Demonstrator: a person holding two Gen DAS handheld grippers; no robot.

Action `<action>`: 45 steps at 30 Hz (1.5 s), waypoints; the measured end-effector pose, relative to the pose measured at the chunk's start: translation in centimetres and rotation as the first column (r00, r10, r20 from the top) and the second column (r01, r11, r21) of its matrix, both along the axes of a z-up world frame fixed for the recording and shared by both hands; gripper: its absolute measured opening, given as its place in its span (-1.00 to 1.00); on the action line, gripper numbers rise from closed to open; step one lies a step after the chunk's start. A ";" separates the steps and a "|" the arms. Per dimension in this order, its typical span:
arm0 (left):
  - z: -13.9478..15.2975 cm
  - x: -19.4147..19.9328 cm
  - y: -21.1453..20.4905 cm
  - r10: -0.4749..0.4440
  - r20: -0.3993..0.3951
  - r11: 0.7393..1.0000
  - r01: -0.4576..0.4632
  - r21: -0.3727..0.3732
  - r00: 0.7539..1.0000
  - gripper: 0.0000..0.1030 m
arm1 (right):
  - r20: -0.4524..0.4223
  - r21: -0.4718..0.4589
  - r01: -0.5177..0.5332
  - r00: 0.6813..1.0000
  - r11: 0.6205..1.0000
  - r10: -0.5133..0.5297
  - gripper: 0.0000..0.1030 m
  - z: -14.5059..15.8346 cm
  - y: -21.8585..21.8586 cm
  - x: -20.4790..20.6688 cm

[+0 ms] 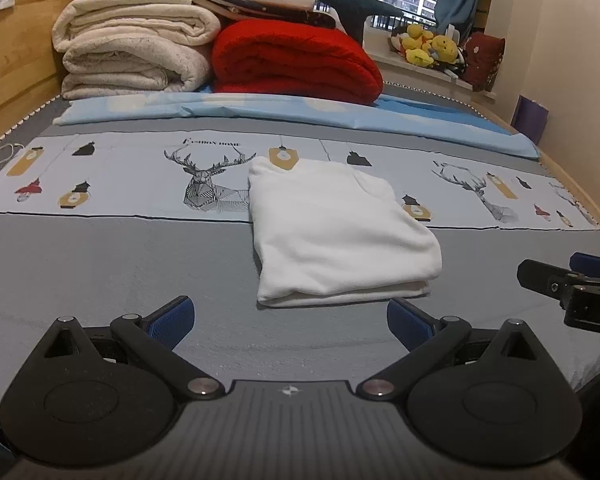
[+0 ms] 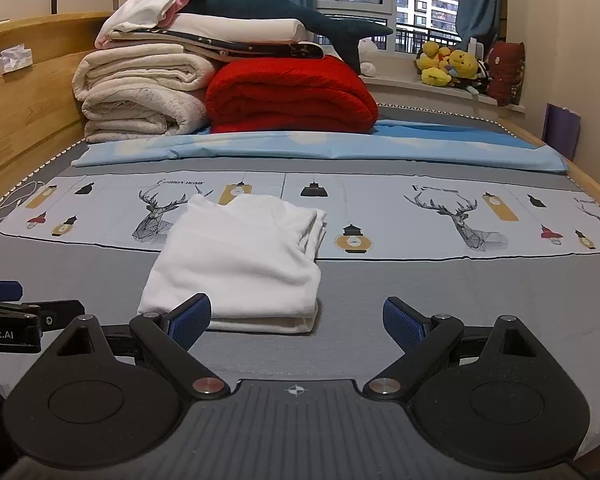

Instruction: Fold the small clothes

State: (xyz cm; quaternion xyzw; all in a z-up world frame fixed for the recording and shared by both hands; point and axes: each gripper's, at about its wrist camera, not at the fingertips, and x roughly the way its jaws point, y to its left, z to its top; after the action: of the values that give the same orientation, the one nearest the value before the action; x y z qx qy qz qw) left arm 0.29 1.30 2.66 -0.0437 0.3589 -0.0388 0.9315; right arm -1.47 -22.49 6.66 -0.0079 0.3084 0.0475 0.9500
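A white garment (image 1: 340, 232) is seen folded into a neat rectangle on the bed (image 1: 100, 272), lying partly on the grey area and partly on the printed band with deer (image 1: 208, 184) drawings. The deer is found just left of the garment. Beyond the garment, a light blue sheet (image 1: 260, 110) is spread across the bed, and behind that a red blanket (image 1: 296, 60) and a stack of cream blankets (image 1: 136, 52) are piled. The left gripper (image 1: 290, 320) is held wide open just short of the garment's near edge, nothing gripped. The right gripper (image 2: 296, 320) is likewise spread wide and empty, its left finger (image 2: 190, 318) seen against the garment's near edge.
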 end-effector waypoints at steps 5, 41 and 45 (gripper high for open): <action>0.0 0.1 -0.3 -0.010 0.001 1.000 0.010 -0.002 1.000 0.99 | -0.001 0.000 -0.002 1.000 1.000 0.002 0.81 0.0 0.1 0.0; -0.7 0.4 -0.4 -0.027 -0.020 1.000 0.026 -0.017 0.999 0.99 | -0.024 -0.027 -0.034 0.999 0.999 0.033 0.81 -0.7 0.8 0.4; -0.7 0.5 -0.4 -0.027 -0.023 1.000 0.026 -0.017 0.999 0.99 | -0.028 -0.027 -0.033 0.999 0.999 0.032 0.81 -0.8 0.7 0.5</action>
State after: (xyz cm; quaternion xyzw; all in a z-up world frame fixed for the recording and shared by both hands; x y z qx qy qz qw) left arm 0.81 0.93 1.97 -0.0473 0.3697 -0.0537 0.9264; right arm -0.97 -21.76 5.91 -0.0254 0.3221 0.0589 0.9445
